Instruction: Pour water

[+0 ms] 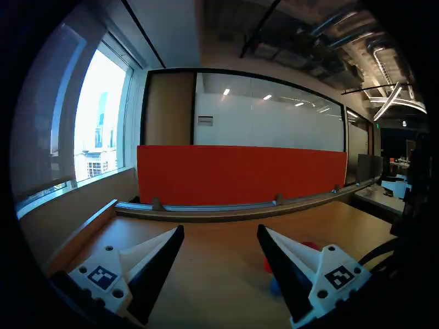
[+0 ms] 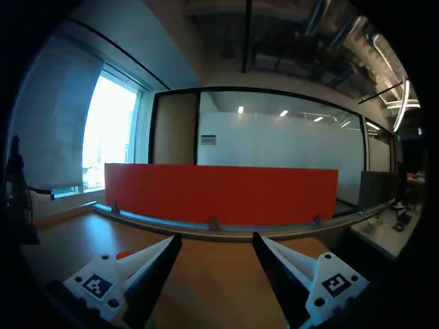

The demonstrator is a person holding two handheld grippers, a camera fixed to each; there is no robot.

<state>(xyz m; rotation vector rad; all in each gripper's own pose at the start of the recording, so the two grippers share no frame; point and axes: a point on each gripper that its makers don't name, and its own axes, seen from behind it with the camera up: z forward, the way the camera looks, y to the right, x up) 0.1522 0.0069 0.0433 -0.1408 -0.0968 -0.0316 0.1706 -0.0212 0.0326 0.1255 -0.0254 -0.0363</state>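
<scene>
Left gripper: our left gripper [image 1: 219,227] has its white, black-padded fingers spread wide with only bare wood between them. It hangs low over the desk and level, which we read as a ready pose before any grasp.

Right gripper: our right gripper [image 2: 215,236] is spread just as wide and pinches nothing, at much the same low height.

Task's thing: no jug or cup stands clear between either pair of jaws. In the left gripper view a red object [image 1: 310,245] and a blue object [image 1: 273,286] peek out around the right-hand finger, mostly hidden by it. We guess these are the vessels for the water, but cannot tell their shape.

Red spot: in the right gripper view a small red round-topped thing [image 2: 123,255] sits just behind the left-hand finger. It may be the same red piece.

Next move: we judge pouring not yet begun. A gripper would have to turn toward those coloured things first.

Surface: the smooth brown wooden desk top [image 1: 219,274] runs ahead of the jaws.

Far edge: a long orange-red partition panel [image 1: 241,175] stands upright beyond the jaws.

Room: past it are a glass wall [image 1: 269,120], a bright window [image 1: 99,126] off to the left, and a strip ceiling light [image 1: 392,101].
</scene>
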